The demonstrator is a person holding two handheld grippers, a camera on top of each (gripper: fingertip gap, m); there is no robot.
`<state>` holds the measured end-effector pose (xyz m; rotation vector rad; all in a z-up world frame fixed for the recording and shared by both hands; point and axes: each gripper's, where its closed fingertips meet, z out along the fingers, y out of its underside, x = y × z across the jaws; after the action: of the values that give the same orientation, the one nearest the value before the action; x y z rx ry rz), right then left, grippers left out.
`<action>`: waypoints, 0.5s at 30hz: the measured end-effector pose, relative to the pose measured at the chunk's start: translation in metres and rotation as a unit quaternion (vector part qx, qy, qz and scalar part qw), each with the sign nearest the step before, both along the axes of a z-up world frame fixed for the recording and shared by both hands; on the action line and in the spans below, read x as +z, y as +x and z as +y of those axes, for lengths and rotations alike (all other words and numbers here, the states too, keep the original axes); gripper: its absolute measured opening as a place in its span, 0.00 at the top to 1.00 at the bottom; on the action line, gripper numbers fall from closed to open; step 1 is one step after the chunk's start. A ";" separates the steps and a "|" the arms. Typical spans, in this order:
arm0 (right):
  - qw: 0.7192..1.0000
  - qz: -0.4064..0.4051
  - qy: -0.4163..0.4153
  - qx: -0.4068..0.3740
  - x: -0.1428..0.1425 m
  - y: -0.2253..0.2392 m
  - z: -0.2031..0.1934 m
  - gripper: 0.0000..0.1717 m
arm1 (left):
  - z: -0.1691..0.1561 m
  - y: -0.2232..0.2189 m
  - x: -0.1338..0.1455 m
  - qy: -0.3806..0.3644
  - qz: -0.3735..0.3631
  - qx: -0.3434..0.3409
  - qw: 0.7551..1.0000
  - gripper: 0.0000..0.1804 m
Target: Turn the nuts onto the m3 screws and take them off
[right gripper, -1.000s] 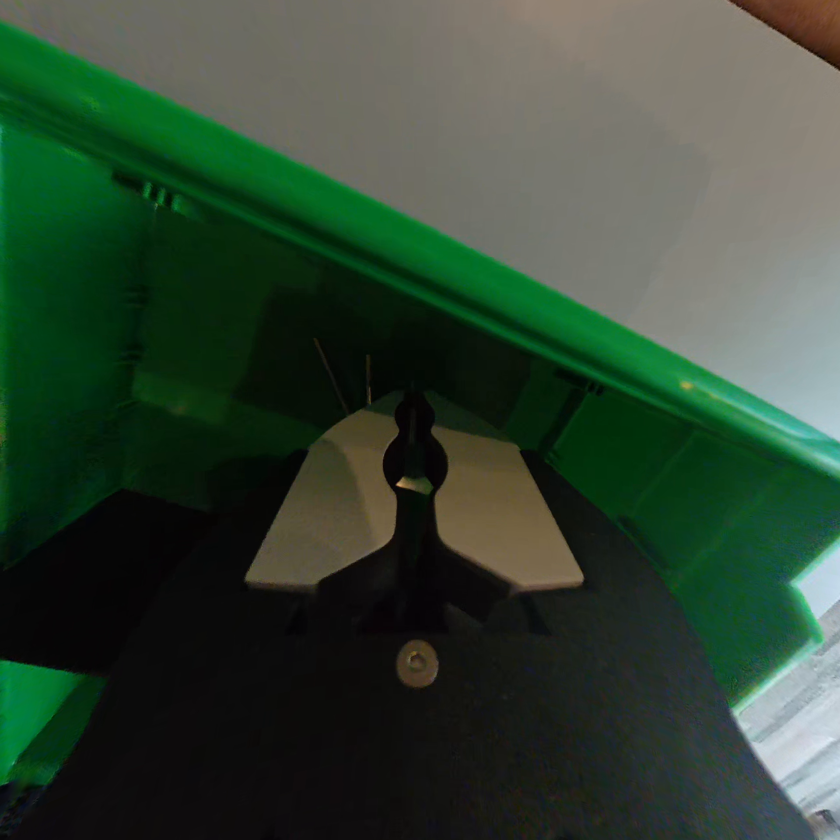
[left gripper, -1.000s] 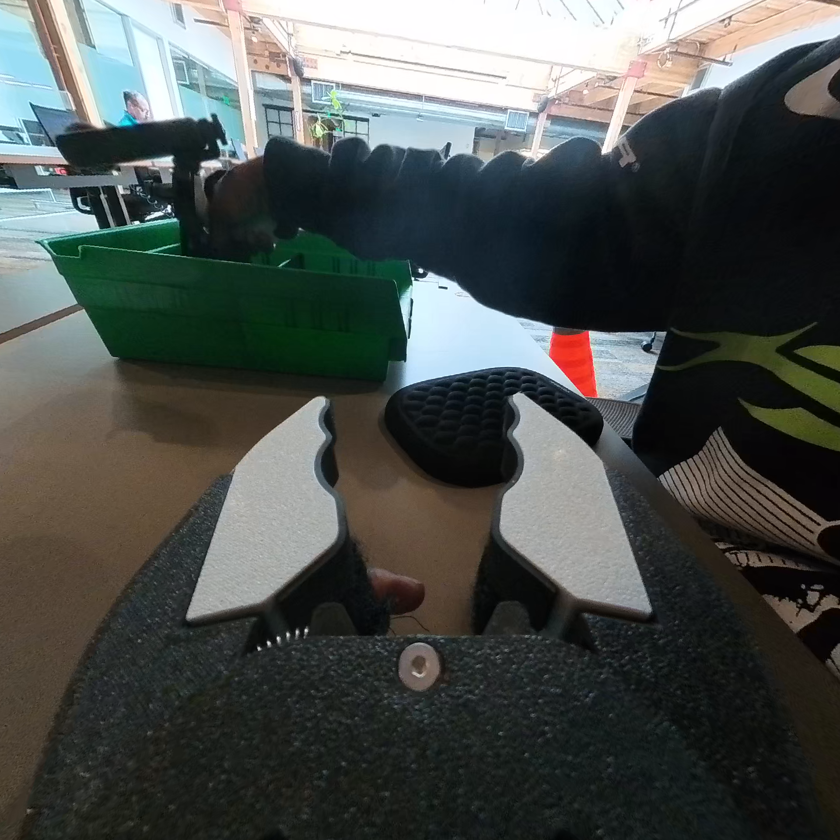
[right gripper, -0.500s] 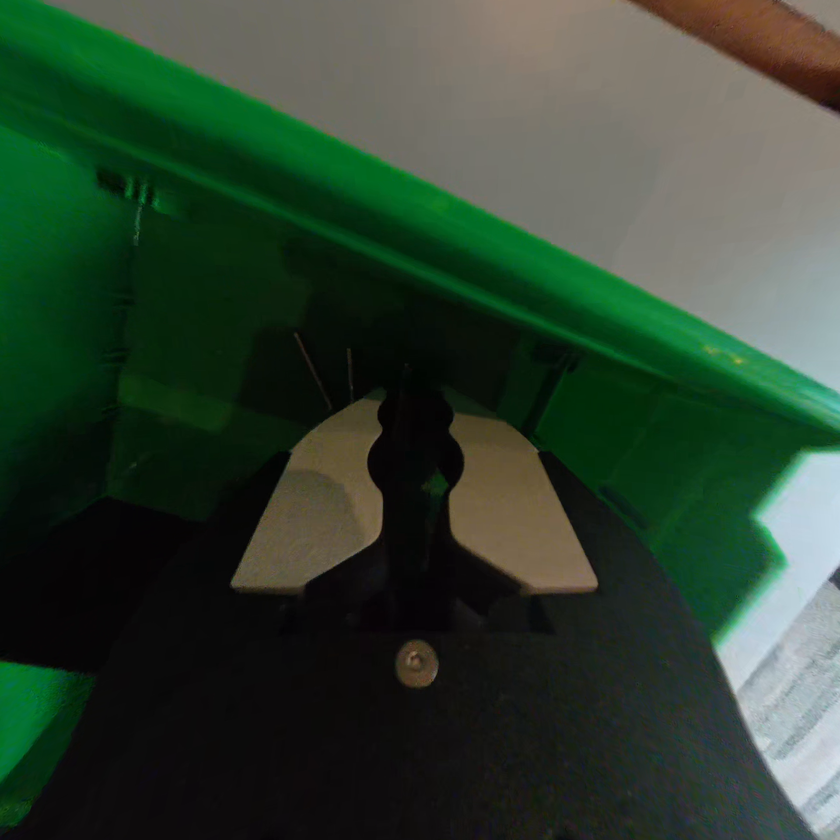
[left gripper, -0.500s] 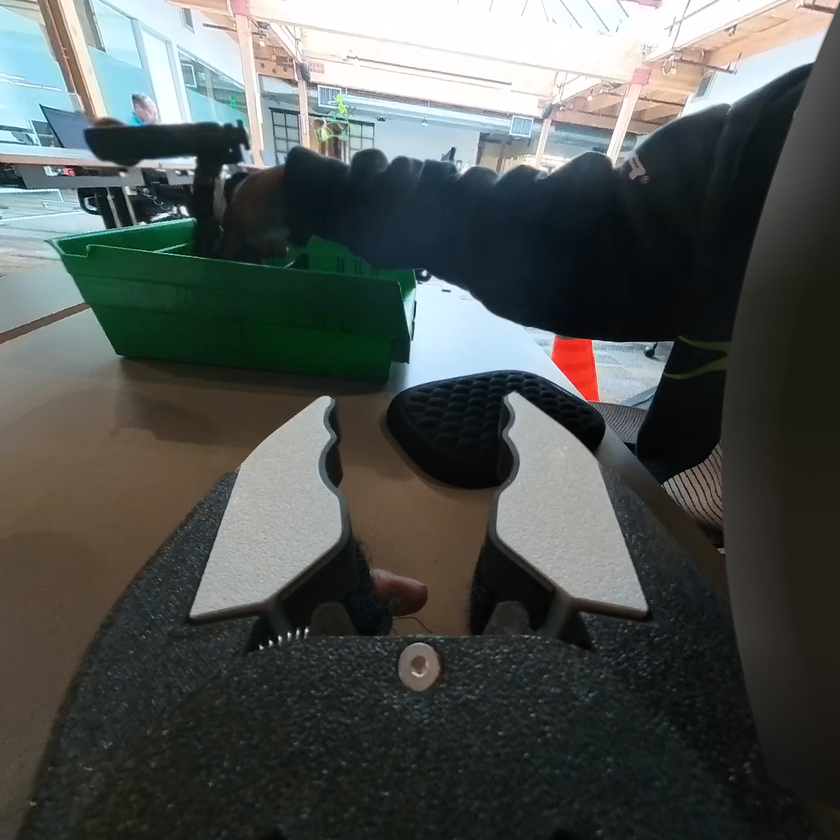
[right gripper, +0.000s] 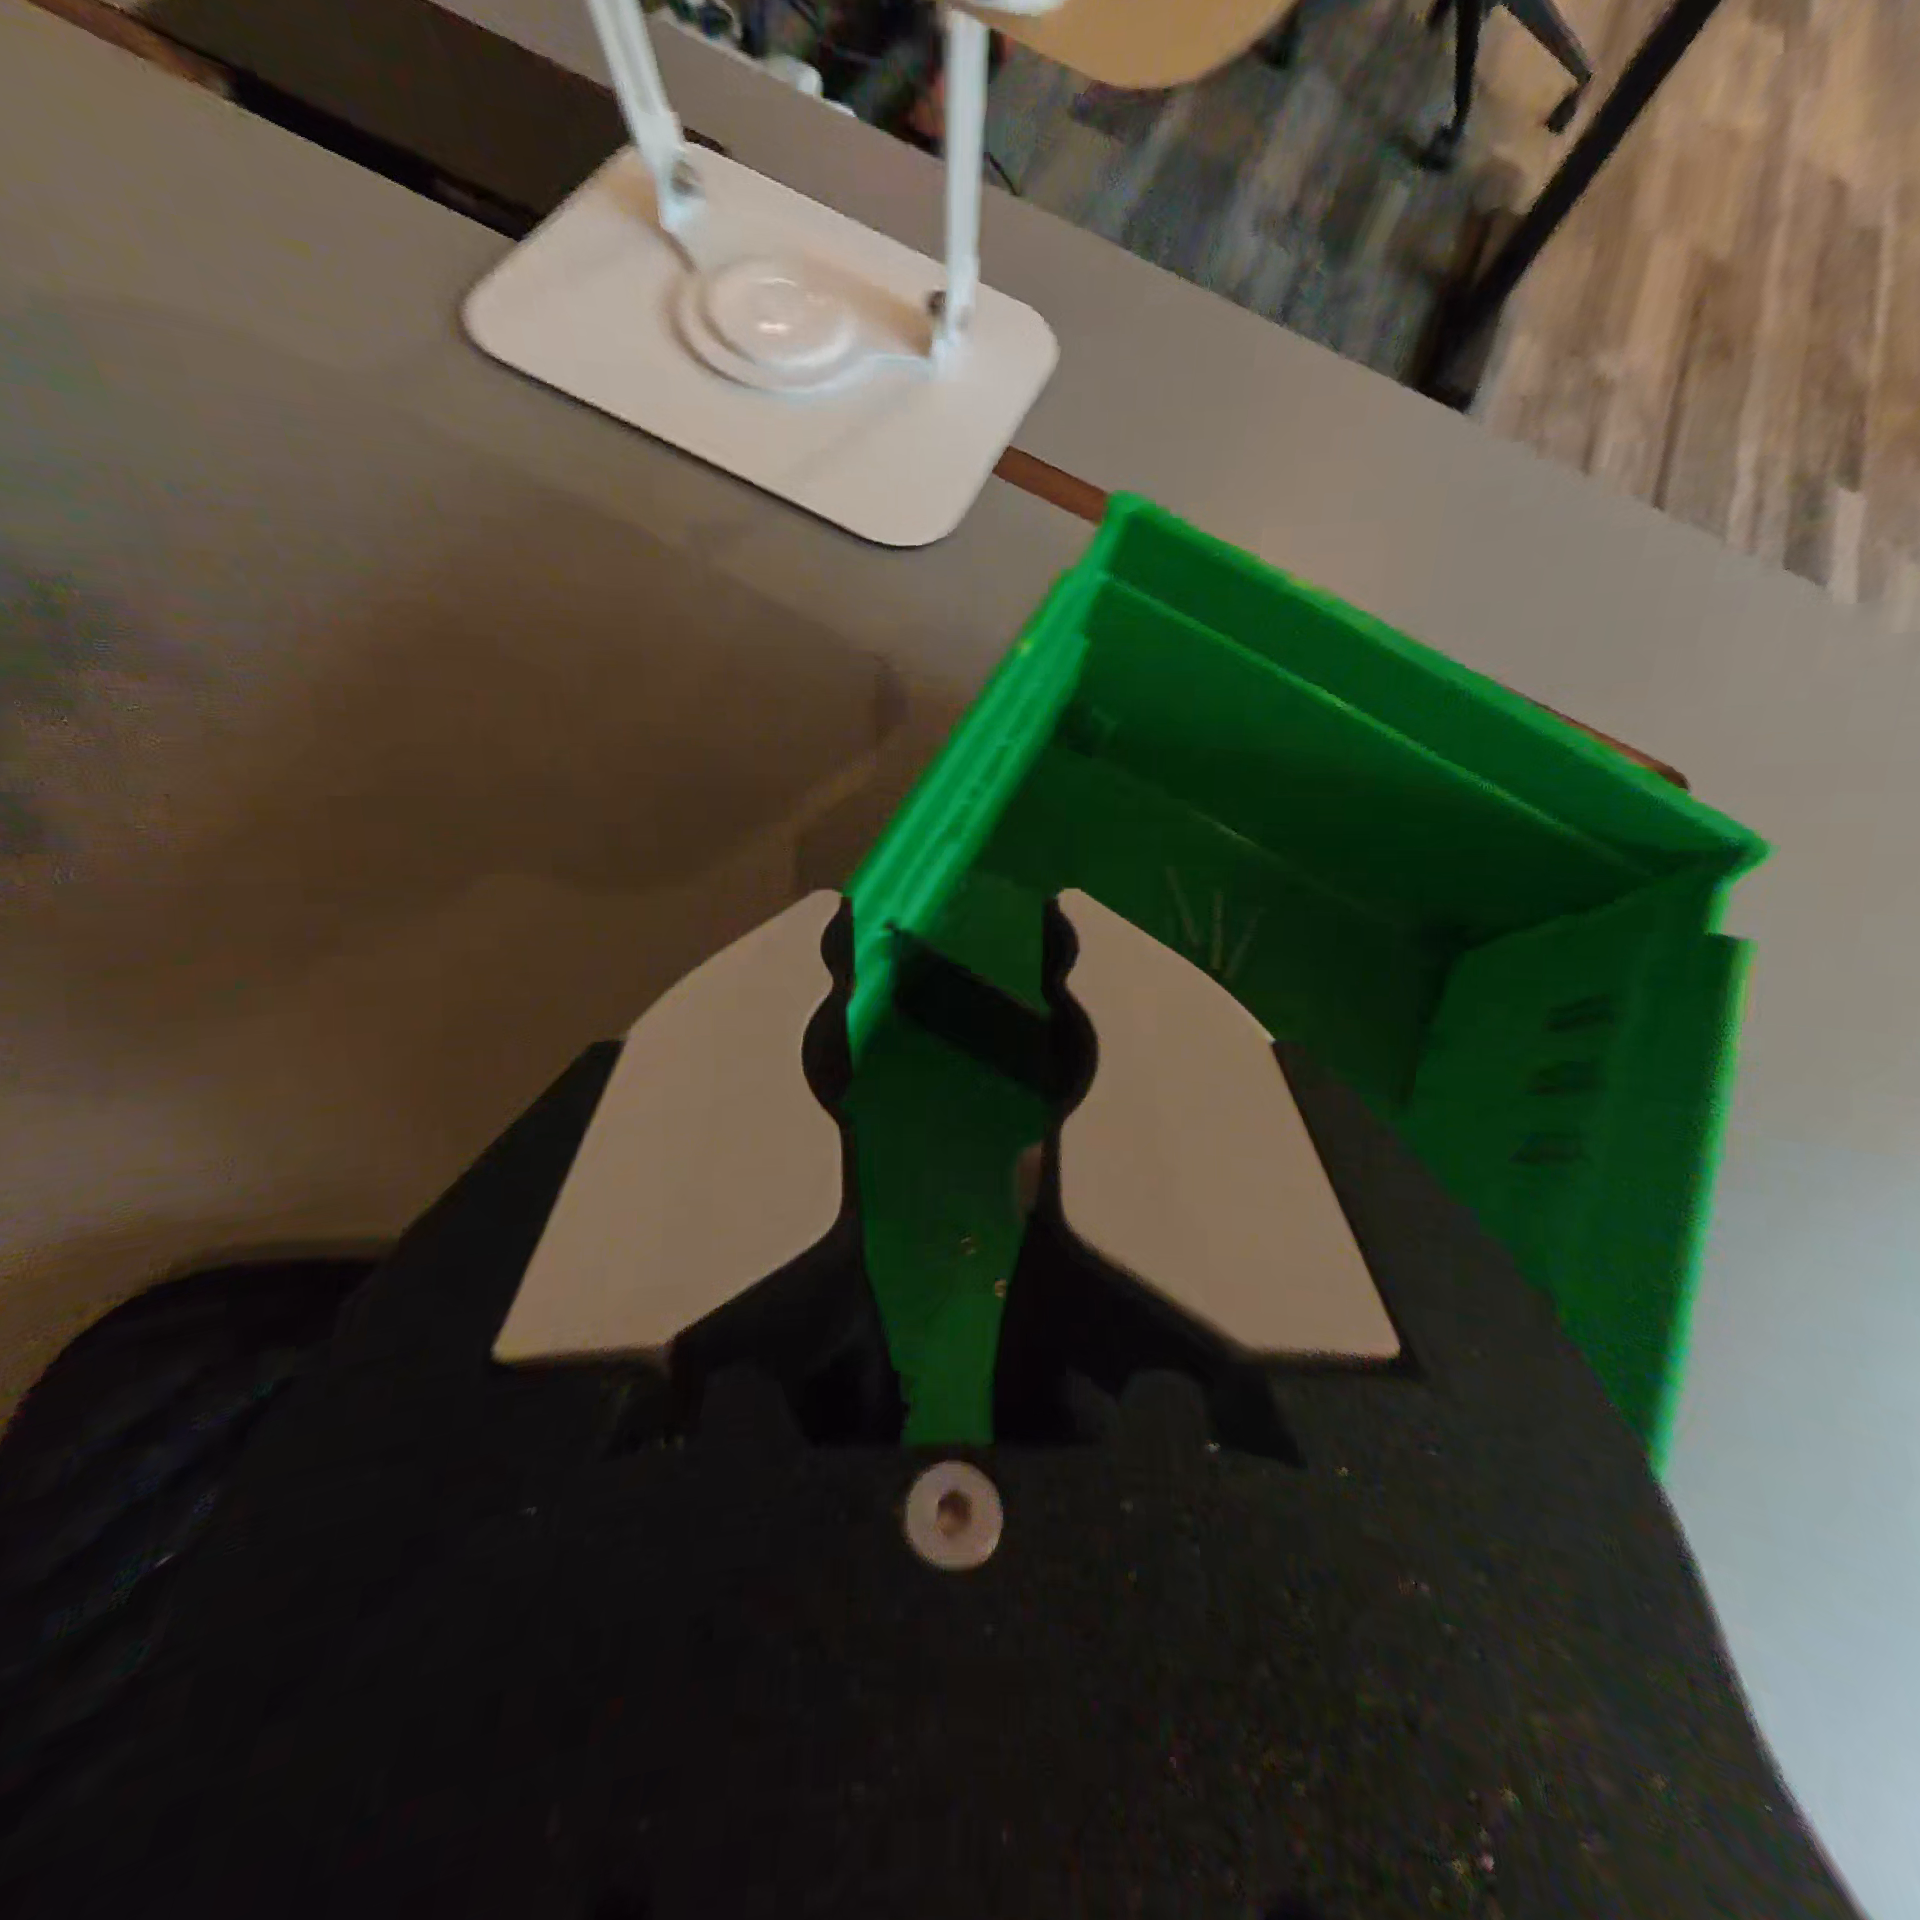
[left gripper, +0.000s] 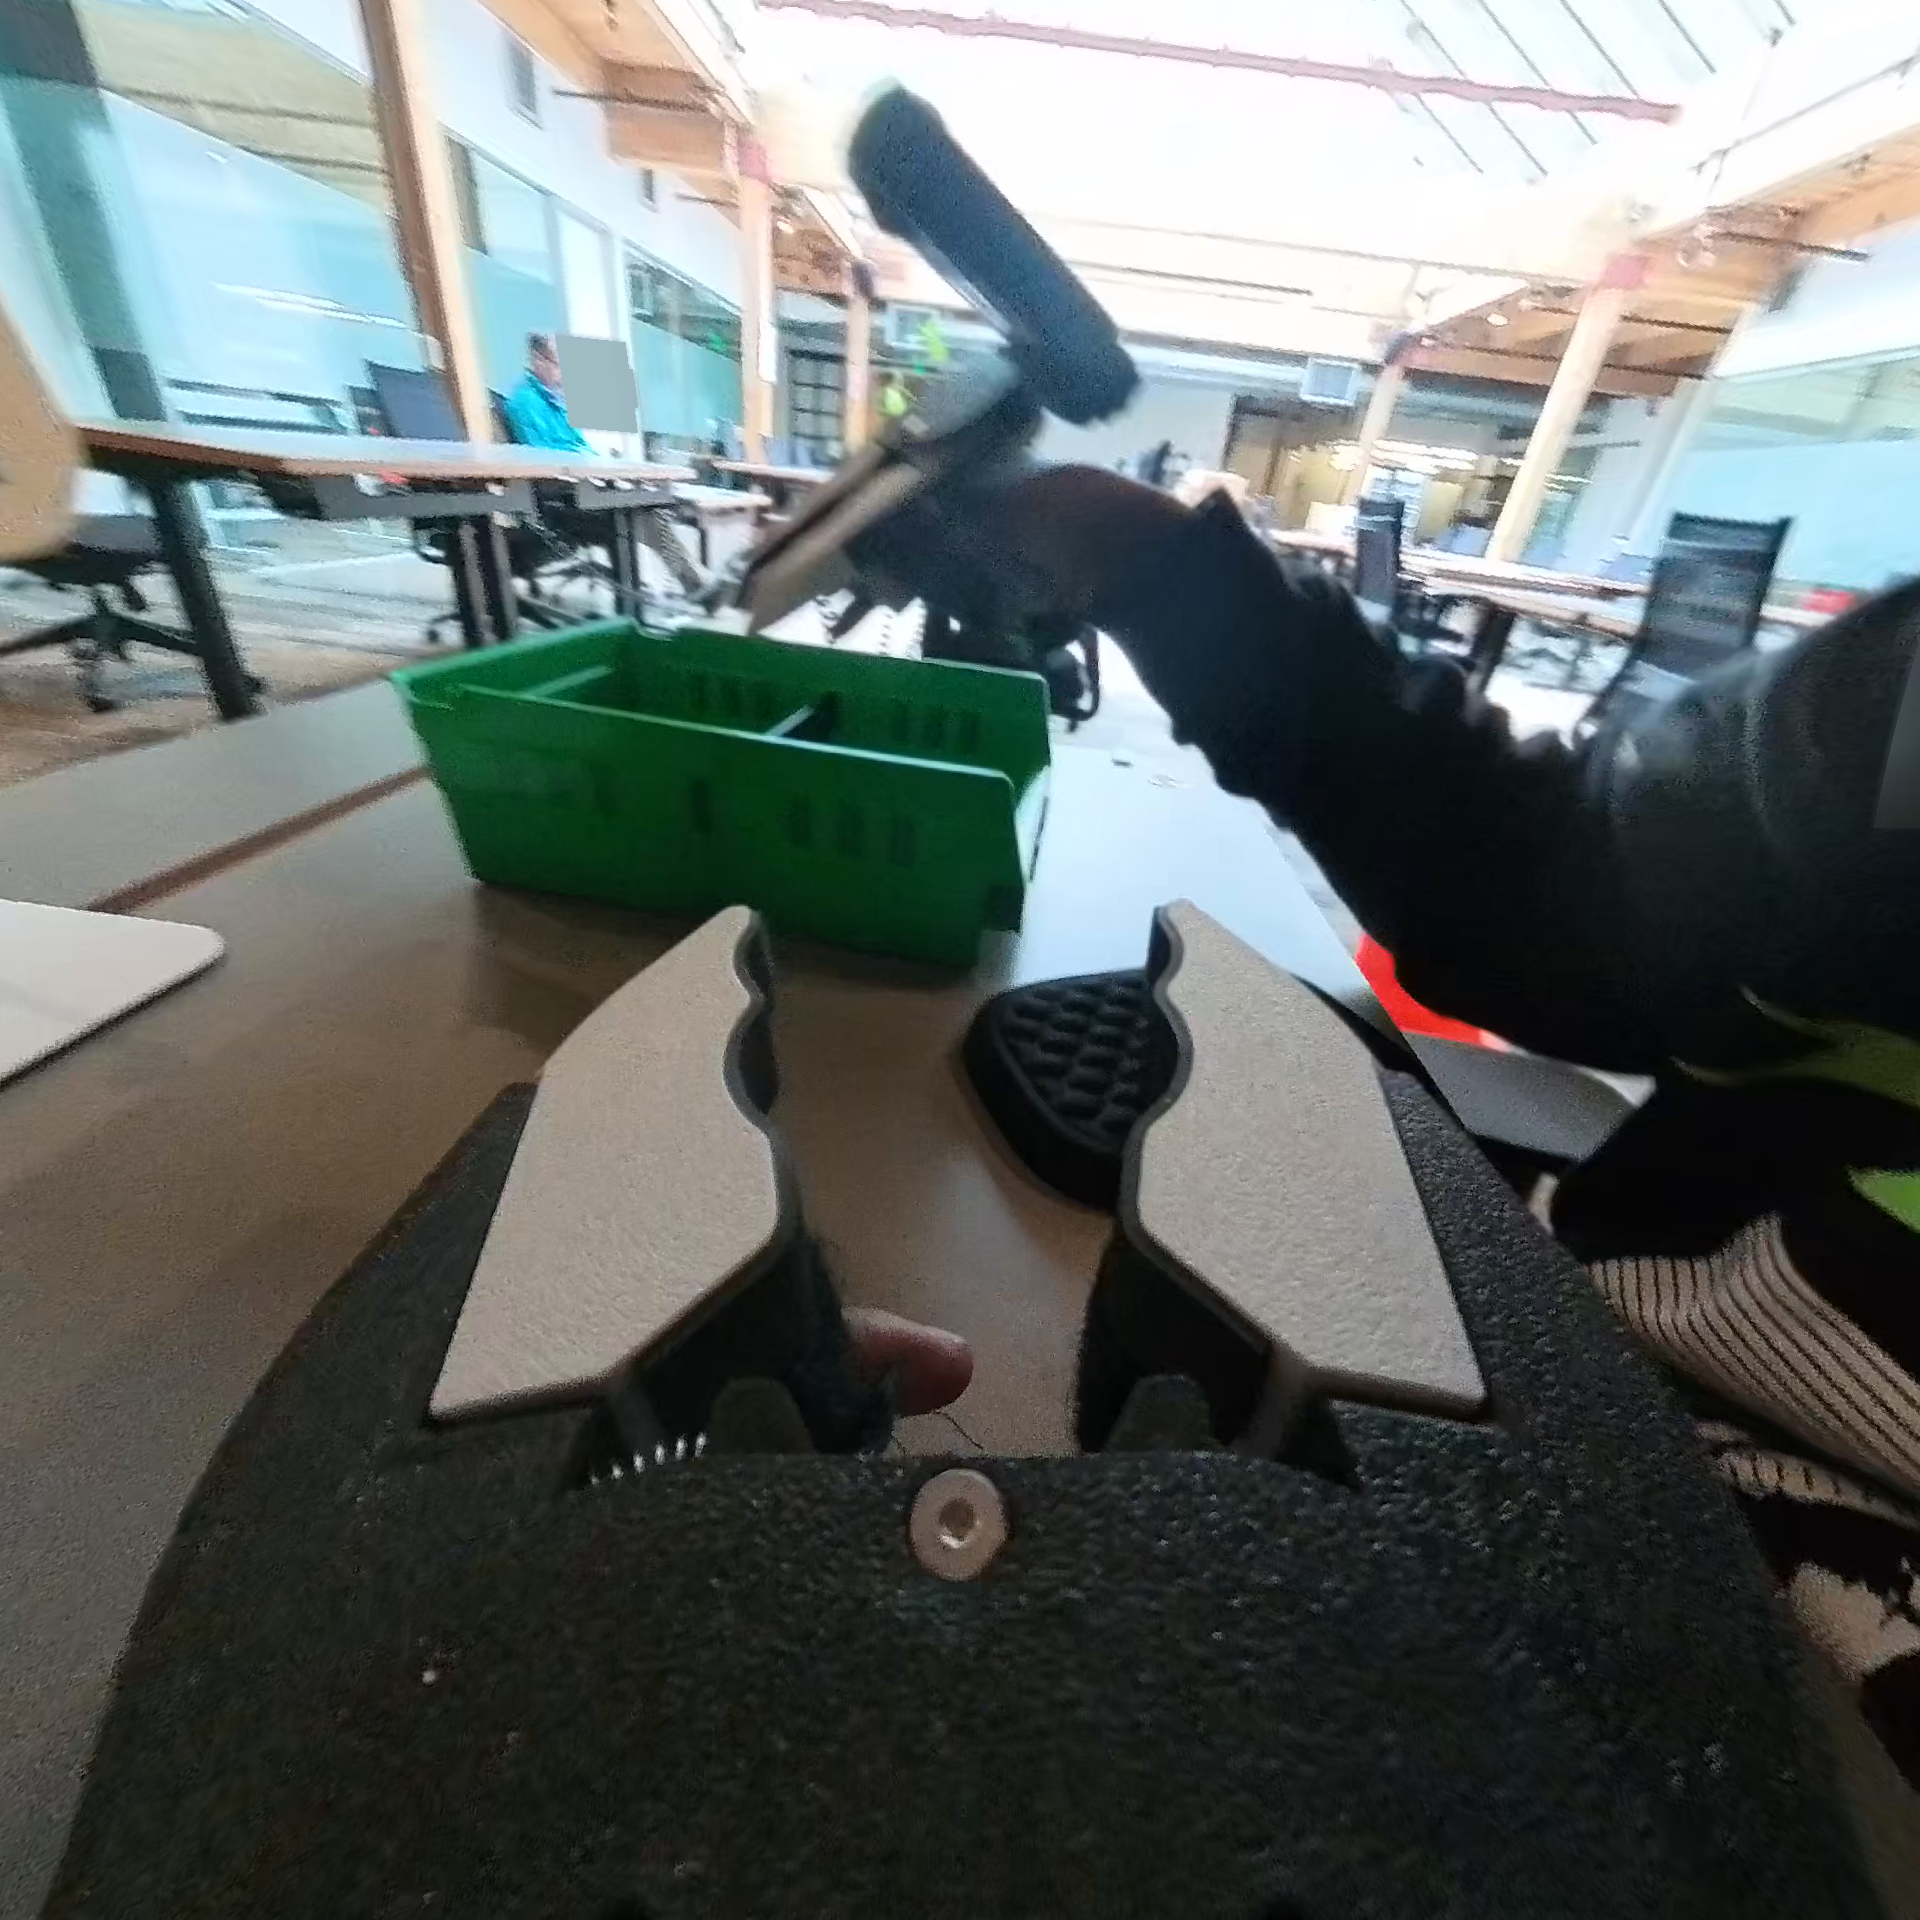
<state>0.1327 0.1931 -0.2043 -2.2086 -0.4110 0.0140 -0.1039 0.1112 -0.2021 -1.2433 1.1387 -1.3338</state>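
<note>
The right gripper (right gripper: 951,920) has come up out of the green bin (right gripper: 1299,748). A second ago it was sunk deep inside, with green walls filling its view and its jaws pressed together. Half a second ago the jaws were parting while it was low in the bin. Now it hangs above the near corner and looks down into the compartments. Its jaws stand partly apart with nothing between them, and only the bin's wall shows through the gap. The left wrist view agrees: the right gripper is raised and tilted over the bin at the end of a dark sleeve (left gripper: 1455,810). A few thin pale rods (right gripper: 1216,930), probably the m3 screws, lie on the floor of the far compartment, well away from the fingertips. Nuts are too small to make out in either view. The left gripper (left gripper: 961,925) has shifted a little, so the bin looks farther off and a white stand base (left gripper: 83,977) shows at the left edge. Its jaws stay wide and bare, low over the brown desk (left gripper: 260,1039), near a black textured pad (left gripper: 1081,1060). I read this as a release, or a missed pick, inside the bin. Neither gripper carries a screw or a nut, so no threading is under way. The hardware seems to be in the bin, and another reach into it looks necessary before any turning can start.
</note>
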 end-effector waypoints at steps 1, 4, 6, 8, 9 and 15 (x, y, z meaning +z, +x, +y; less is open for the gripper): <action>1.000 0.003 0.006 0.010 0.001 -0.010 -0.009 0.80 | 0.005 -0.006 0.009 0.002 -0.001 0.019 1.000 0.63; 0.999 0.009 0.035 0.030 0.005 -0.034 -0.034 0.79 | 0.021 -0.034 0.037 0.013 0.008 0.078 0.997 0.64; 0.998 0.012 0.040 0.045 0.005 -0.049 -0.049 0.79 | 0.035 -0.063 0.054 0.020 0.023 0.126 0.992 0.66; 0.998 0.004 0.037 0.053 0.002 -0.057 -0.062 0.79 | 0.050 -0.098 0.069 0.017 0.043 0.173 0.984 0.67; 0.998 -0.006 0.035 0.053 0.001 -0.059 -0.067 0.79 | 0.058 -0.118 0.075 0.013 0.052 0.196 0.979 0.67; 0.997 -0.041 0.034 0.055 0.006 -0.066 -0.085 0.79 | 0.118 -0.244 0.081 -0.036 0.105 0.342 0.933 0.68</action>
<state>0.0664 0.1077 -0.1985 -2.1229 -0.5701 -0.0310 -0.3478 0.2293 -0.1212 -1.6678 0.6846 -0.7288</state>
